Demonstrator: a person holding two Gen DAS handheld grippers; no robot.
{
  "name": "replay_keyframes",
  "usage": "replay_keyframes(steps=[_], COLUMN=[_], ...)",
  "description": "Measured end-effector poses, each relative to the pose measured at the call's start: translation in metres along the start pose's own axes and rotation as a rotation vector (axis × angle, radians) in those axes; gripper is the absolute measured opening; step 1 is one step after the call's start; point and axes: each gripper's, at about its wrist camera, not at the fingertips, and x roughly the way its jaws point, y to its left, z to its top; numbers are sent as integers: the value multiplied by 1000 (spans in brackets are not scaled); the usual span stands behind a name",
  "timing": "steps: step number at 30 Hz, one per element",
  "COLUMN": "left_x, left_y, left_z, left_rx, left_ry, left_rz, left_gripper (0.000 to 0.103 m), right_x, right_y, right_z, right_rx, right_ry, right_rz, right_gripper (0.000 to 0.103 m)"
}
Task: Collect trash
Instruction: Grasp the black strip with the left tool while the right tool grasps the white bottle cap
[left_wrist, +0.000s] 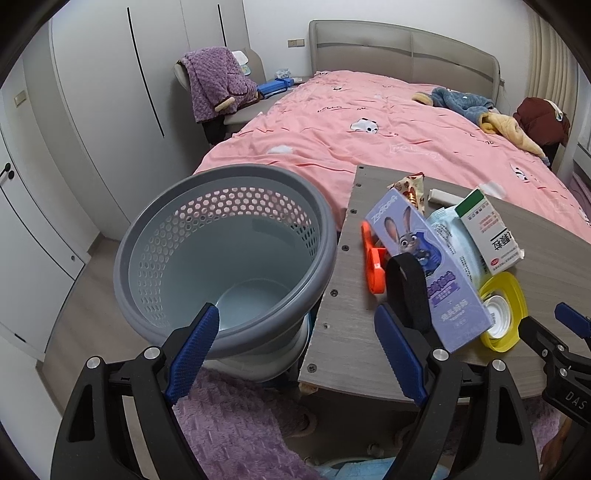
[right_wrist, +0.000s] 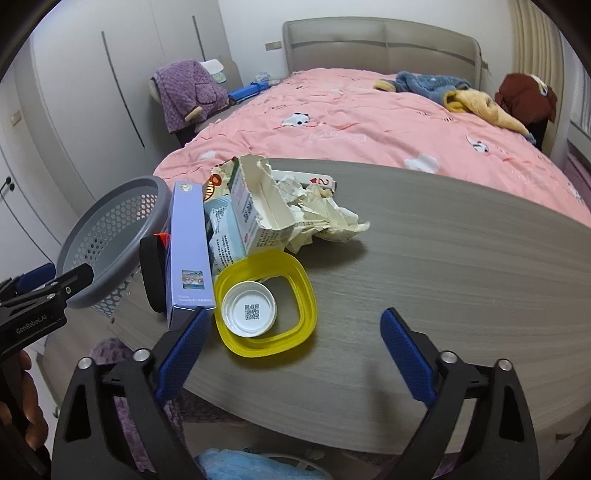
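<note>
A grey perforated waste basket (left_wrist: 225, 258) stands left of the wooden table (left_wrist: 369, 343); it also shows in the right wrist view (right_wrist: 110, 236). Trash is piled on the table: a purple rabbit-print box (left_wrist: 432, 269), a yellow lid ring (right_wrist: 266, 302) around a white cap (right_wrist: 250, 309), a torn white carton (right_wrist: 258, 206), crumpled paper (right_wrist: 325, 218), a black roll (left_wrist: 406, 291) and an orange piece (left_wrist: 373, 258). My left gripper (left_wrist: 295, 354) is open, straddling the basket rim and table edge. My right gripper (right_wrist: 295, 350) is open, just before the yellow ring.
A bed with a pink cover (left_wrist: 369, 125) lies behind the table, with blue and yellow clothes (left_wrist: 476, 110) on it. A chair with a purple robe (left_wrist: 214, 85) stands by white wardrobes (left_wrist: 92, 110). A purple rug (left_wrist: 229, 428) lies below.
</note>
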Motion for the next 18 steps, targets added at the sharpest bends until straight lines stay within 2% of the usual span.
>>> replay_keyframes(steps=[2, 5, 9, 14, 18], left_x=[3, 7, 9, 11, 11], left_y=[0, -3, -6, -6, -5], left_z=[0, 0, -2, -3, -3], left_rx=[-4, -3, 6, 5, 5], left_ry=[6, 11, 12, 16, 12], left_rz=[0, -5, -7, -14, -12], left_gripper=[82, 82, 82, 82, 82], right_x=[4, 12, 20, 26, 24], right_y=[3, 7, 10, 12, 12], right_z=[1, -1, -2, -1, 1], right_rx=[-23, -43, -49, -65, -68], right_ry=[13, 35, 58, 74, 67], right_rz=[9, 18, 33, 29, 25], right_gripper=[69, 59, 52, 36, 34])
